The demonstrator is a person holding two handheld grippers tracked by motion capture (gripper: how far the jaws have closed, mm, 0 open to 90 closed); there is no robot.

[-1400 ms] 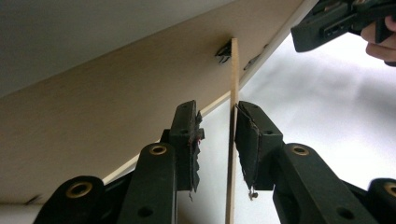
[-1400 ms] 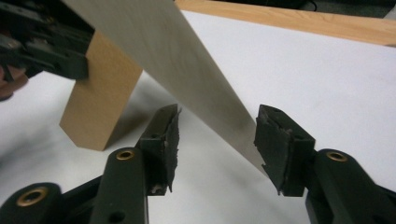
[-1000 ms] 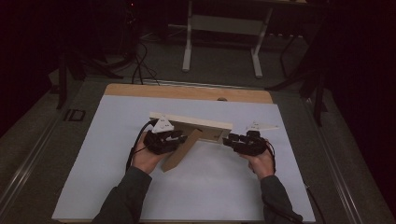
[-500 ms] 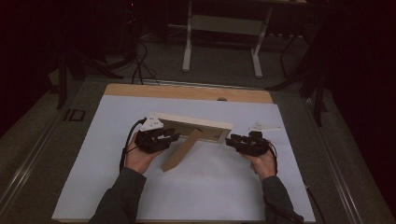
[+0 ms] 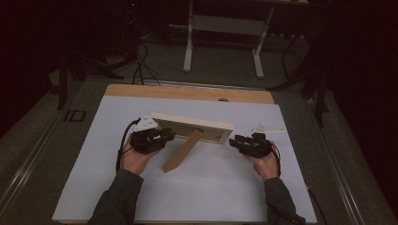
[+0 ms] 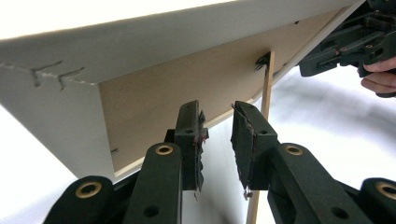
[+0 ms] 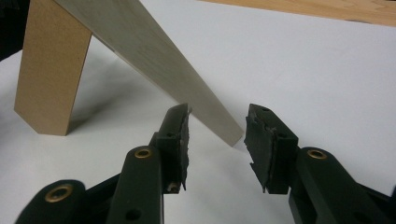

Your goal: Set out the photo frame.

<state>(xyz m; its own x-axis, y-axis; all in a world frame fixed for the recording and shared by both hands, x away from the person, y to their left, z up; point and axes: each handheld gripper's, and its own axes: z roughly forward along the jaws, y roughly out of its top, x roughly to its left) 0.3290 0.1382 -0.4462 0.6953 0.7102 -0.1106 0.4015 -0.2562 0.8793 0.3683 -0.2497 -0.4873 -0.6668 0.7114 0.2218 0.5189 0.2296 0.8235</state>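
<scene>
A pale wooden picture frame [image 5: 192,123] stands on the white tabletop [image 5: 211,187], its back towards me, propped on a brown easel leg [image 5: 180,152]. My left gripper [image 5: 164,137] sits at the frame's left end. In the left gripper view its jaws [image 6: 217,116] are open, have just been closing, and hold nothing; the frame's back [image 6: 149,88] and the thin leg edge [image 6: 268,84] lie just beyond them. My right gripper [image 5: 237,140] is at the frame's right end, open [image 7: 217,121], with the frame's lower corner [image 7: 224,128] just ahead of the gap and untouched.
A bare wooden strip [image 5: 187,91] runs along the table's far edge, with a small dark spot [image 5: 223,99] on it. Beyond the table stand a white desk frame [image 5: 223,28] and loose cables [image 5: 141,65] on the dark floor.
My left gripper has slid left along the frame towards its left end. The frame and the right gripper have stayed put.
</scene>
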